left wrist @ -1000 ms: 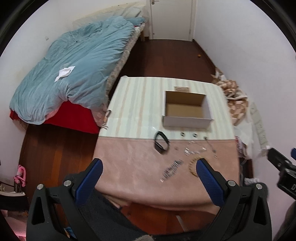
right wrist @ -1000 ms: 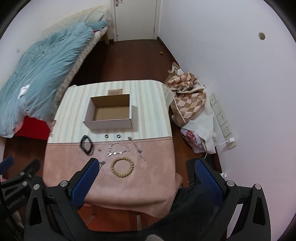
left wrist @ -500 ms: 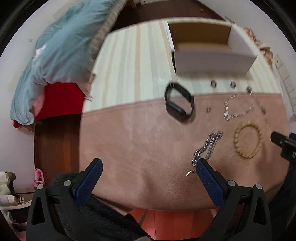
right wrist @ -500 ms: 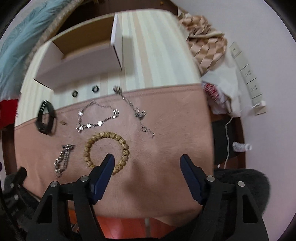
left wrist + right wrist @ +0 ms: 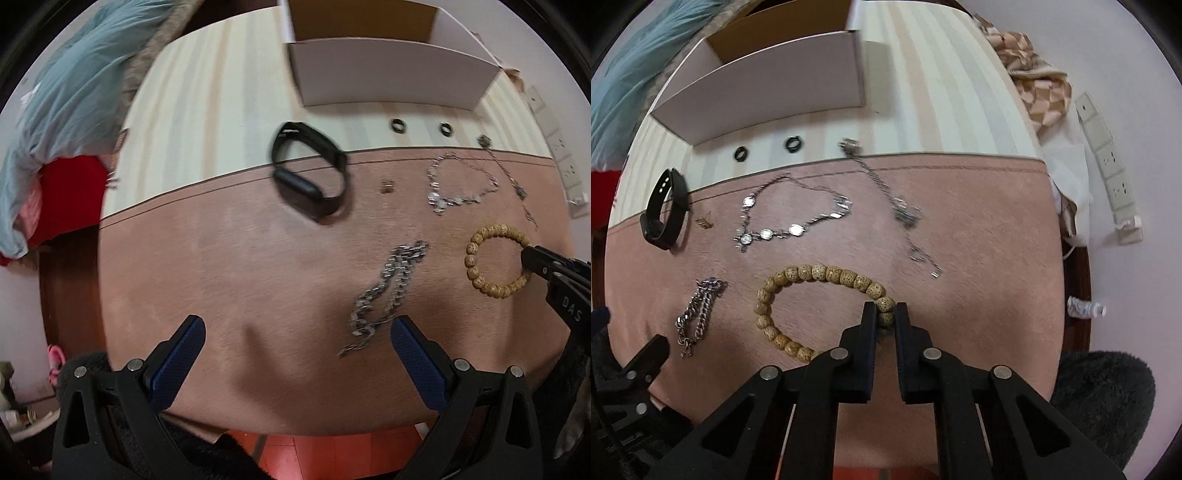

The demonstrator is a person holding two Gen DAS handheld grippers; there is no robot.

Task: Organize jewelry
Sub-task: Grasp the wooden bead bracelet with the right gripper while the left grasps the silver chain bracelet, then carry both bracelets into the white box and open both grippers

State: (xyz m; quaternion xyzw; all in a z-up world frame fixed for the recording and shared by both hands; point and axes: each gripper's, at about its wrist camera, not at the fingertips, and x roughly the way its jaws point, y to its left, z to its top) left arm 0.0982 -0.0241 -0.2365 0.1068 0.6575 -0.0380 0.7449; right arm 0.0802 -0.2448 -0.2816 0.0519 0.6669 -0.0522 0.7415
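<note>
A wooden bead bracelet lies on the pink cloth; my right gripper is shut on its near-right beads. It also shows in the left wrist view with the right gripper on it. My left gripper is open and empty above the cloth, next to a heavy silver chain. A black wristband, a silver disc necklace, a thin chain and two black rings lie further back. An open white cardboard box stands behind them.
The table has a striped cloth at the back and pink cloth in front. A blue duvet on a bed is at the left. A checked cloth and a power strip lie on the floor at the right.
Both grippers have come down close to the table. My right gripper has closed from open onto the bead bracelet. My left gripper stays open.
</note>
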